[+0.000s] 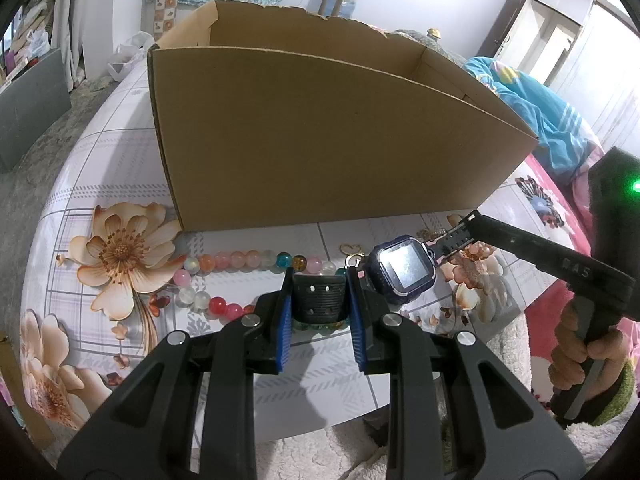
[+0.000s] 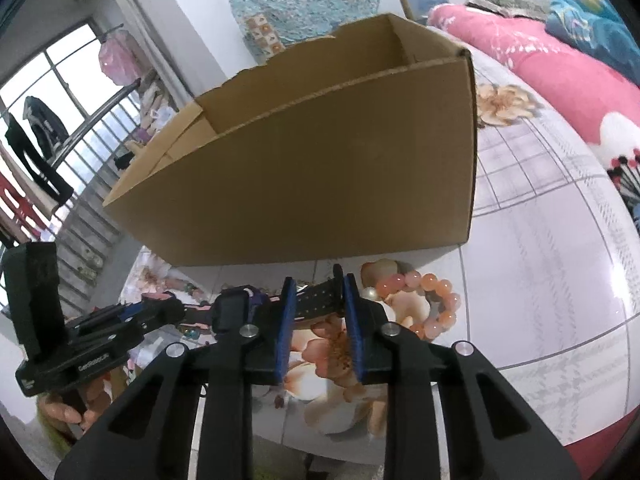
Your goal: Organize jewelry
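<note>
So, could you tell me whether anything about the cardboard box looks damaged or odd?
Yes: the far rim of the cardboard box is ragged and uneven, as if its flap was torn off, while the near wall has a clean edge.

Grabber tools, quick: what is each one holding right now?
Left tool: closed on one end of the watch strap.
Right tool: closed on the watch's other strap end.

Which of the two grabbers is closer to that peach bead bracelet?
Right. The right gripper sits just left of the peach bracelet, clamped on the watch strap; the left gripper holds the watch's other end, farther away.
</note>
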`<state>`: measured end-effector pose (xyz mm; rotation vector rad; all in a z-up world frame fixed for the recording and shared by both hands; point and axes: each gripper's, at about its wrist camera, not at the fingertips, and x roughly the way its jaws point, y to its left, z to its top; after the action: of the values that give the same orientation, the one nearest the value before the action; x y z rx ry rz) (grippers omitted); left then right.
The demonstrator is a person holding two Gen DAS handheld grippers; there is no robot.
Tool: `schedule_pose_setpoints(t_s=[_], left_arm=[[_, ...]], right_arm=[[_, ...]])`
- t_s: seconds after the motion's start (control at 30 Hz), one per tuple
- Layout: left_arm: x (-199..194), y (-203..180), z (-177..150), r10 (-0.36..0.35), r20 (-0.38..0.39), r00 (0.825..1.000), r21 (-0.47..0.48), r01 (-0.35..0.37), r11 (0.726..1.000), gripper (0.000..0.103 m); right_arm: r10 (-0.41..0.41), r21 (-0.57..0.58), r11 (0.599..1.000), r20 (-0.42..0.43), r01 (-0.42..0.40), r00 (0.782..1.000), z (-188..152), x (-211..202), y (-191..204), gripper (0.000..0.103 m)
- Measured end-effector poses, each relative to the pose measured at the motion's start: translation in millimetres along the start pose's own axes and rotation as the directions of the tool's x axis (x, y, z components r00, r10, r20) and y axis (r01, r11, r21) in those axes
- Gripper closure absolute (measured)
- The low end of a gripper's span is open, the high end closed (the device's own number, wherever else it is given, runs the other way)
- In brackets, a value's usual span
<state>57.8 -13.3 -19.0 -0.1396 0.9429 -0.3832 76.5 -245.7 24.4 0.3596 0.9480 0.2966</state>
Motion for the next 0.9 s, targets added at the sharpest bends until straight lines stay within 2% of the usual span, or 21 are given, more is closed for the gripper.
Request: schedule_pose_setpoints(t_s=[0.2, 0.5, 0.73, 0.83, 0.9], left_arm=[[-0.2, -0.3, -0.4, 0.001, 0.003, 1.000, 0.002, -0.001, 1.000, 0.080], [-12.6, -6.3, -1.4, -0.004, 0.036, 0.999, 0.034, 0.003, 0.999, 0.085], [-39.6, -12.5, -0.1, -0.046, 0.099, 0.994, 0.059, 0.041, 0.997, 0.086], [-53.7, -15.9, 4.6, -0.077, 0.116, 0.990, 0.066, 0.069, 0.995, 0.086], [-70.4, -18.0, 11.6, -0.127, 0.132, 0.983, 0.065, 0.119, 0.991, 0.086]], right_arm=[[-0.002, 0.042, 0.999, 0.018, 0.001, 1.000, 0.8, -2.5, -8.4, 0.097], [0.059, -0.112, 0.993, 0.111, -0.046, 0.992, -4.5, -43.0, 26.4, 0.098], [0.108, -0.079, 0.992, 0.152, -0.097, 0.982, 4.1, -67.1, 21.4, 0.098], [0.151, -0.080, 0.987, 0.182, -0.138, 0.972, 14.3, -83.8, 25.0, 0.098], [0.170, -0.102, 0.983, 0.205, -0.151, 0.964, 23.7, -95.8, 31.4, 0.098]])
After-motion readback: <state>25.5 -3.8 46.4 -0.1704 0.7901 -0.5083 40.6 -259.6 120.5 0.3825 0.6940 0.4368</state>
